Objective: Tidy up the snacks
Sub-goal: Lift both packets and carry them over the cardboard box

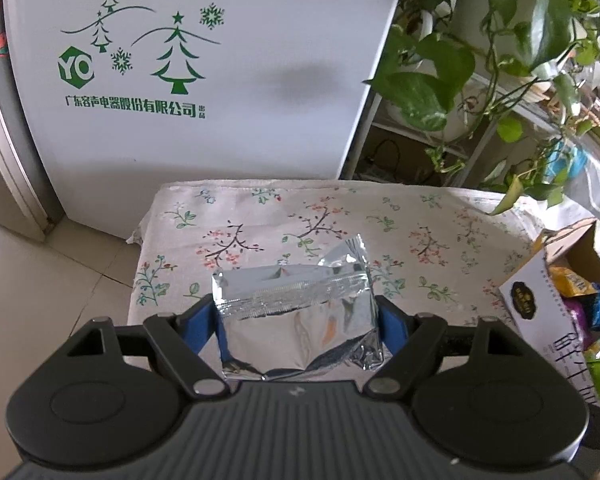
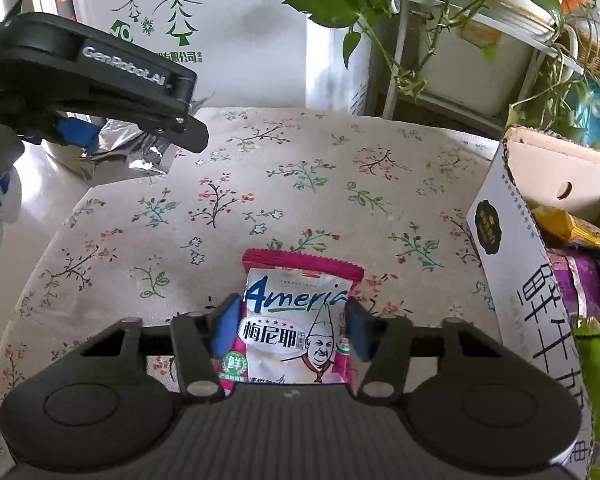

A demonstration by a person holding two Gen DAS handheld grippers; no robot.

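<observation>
From the left wrist camera, the left gripper [image 1: 298, 322] grasps a silver foil packet [image 1: 300, 312], its blue pads [image 1: 198, 330] pressed against the packet's two sides. The packet sits squarely between the fingers, its crimped seam running across just ahead of the tips, above the floral tablecloth [image 1: 260, 216]. The foil looks light, thin and slick, and it creases under pressure, so a hold across the body rather than on a loose corner seems the safer grip. Off to the gripper's right stands an open cardboard box [image 1: 540, 300] already holding bright wrappers.

From the right wrist camera, the right gripper [image 2: 292, 330] is clenched on a pink-and-white snack packet [image 2: 300, 320], which lies flat on the cloth with its crimped pink top edge pointing forward beyond the fingertips. No gap shows between the pads and the packet's side edges. The packet appears soft, puffy and light, likely to crumple if squeezed hard. The box rises close on this gripper's right; the left gripper with its foil packet hangs ahead and to the left, well apart.
</observation>
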